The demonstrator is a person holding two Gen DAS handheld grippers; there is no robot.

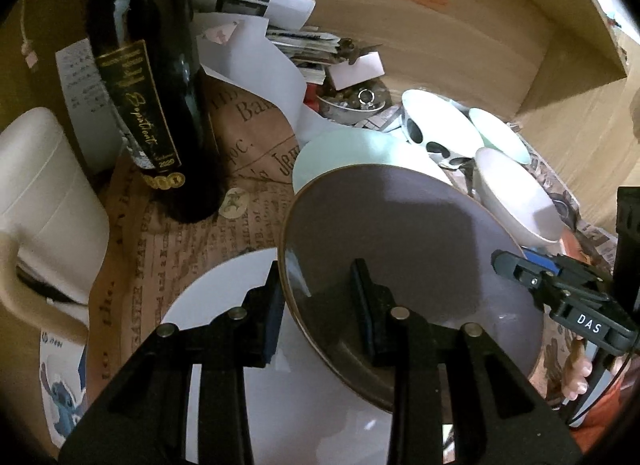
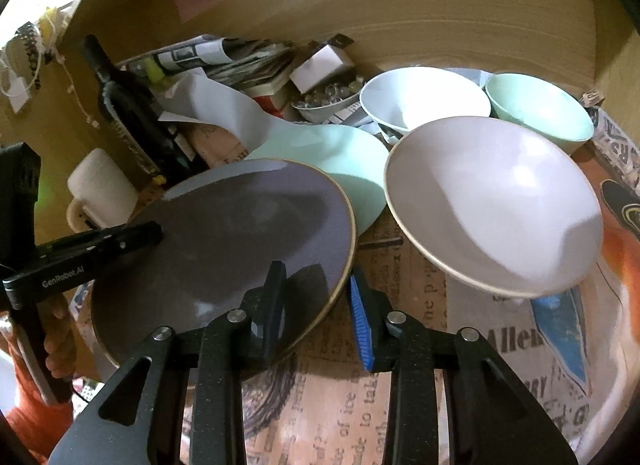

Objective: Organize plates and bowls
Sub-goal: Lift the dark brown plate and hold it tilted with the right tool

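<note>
A grey plate (image 1: 400,233) with a brown rim hangs tilted above the newspaper-print cloth, held from both sides. My left gripper (image 1: 318,305) is shut on its near-left rim, one finger on the face and one under the edge. In the right wrist view my right gripper (image 2: 318,297) is shut on the grey plate (image 2: 224,233) at its right rim, with the blue pad (image 2: 360,321) outside the edge. A white plate (image 1: 240,345) lies below the left gripper. Behind lie a mint plate (image 2: 340,161), a large white bowl (image 2: 492,201), a spotted white bowl (image 2: 424,97) and a mint bowl (image 2: 540,109).
A dark wine bottle (image 1: 148,85) and a white mug (image 1: 44,193) stand at the left. Loose papers (image 1: 248,61) and a small bowl of beads (image 2: 328,99) crowd the back. A wooden wall (image 2: 440,17) closes the rear and right. An orange sleeve (image 2: 36,417) shows low on the left.
</note>
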